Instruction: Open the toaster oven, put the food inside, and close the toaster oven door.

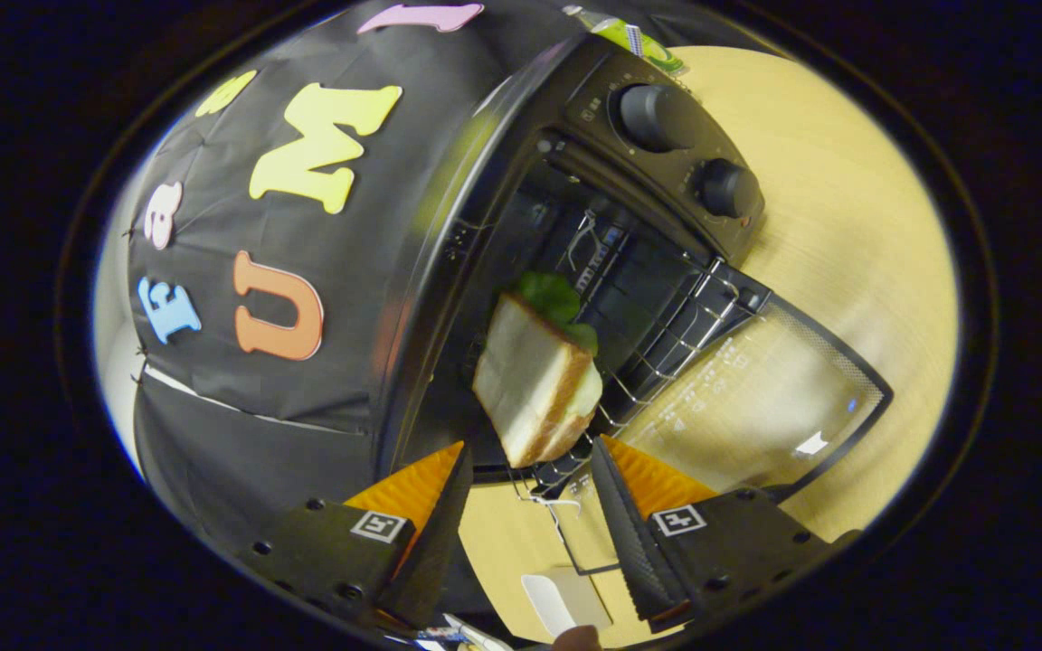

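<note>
The black toaster oven (485,181) stands open, and its glass door (756,407) is folded down flat over the wooden table. A sandwich (530,380) of white bread with green lettuce rests at the front of the wire rack (666,344), in the oven's mouth. My gripper (530,445) is open, rolled to one side, with its fingertips just short of the sandwich's near end. One finger (449,488) is to the sandwich's left and the other to its right. Neither touches the bread.
Two round knobs (657,117) (727,187) sit on the oven's control panel beside the cavity. A green packet (639,41) lies on the table (847,226) beyond the oven. A small white object (566,601) lies on the table under the fingers.
</note>
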Motion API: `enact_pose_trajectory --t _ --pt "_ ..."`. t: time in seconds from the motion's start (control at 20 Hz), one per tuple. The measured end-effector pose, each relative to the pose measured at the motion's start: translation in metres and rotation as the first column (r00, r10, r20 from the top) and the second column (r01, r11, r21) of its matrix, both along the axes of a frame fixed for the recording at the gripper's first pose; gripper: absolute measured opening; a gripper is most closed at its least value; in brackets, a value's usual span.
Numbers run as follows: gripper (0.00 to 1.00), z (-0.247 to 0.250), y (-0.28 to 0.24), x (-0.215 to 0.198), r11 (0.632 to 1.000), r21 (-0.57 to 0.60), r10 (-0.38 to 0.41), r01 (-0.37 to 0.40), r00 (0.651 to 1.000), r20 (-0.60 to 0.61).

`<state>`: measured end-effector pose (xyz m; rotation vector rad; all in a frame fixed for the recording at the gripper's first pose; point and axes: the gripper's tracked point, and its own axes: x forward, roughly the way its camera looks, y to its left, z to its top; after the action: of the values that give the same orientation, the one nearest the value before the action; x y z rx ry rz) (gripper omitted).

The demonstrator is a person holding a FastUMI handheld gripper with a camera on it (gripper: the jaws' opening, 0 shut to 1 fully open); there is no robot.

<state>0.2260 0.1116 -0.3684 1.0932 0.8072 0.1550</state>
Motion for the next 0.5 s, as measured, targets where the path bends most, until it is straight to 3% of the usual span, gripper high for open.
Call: enact_pose_trajectory --t 0.05,0.2,0.35,0.5 --pt "0.84 0.006 0.001 -0.008 1.000 -0.028 0.016 -0.015 1.000 0.009" --pt "1.00 0.019 -0.002 -0.043 0.972 -0.204 0.123 -0.116 0.992 0.023" --pt "1.00 0.029 -0.015 -0.075 0.885 -0.427 0.228 -0.184 0.972 0.054" --pt "1.00 0.043 -0.025 -0.102 0.807 -0.559 0.281 -0.191 0.957 0.078"
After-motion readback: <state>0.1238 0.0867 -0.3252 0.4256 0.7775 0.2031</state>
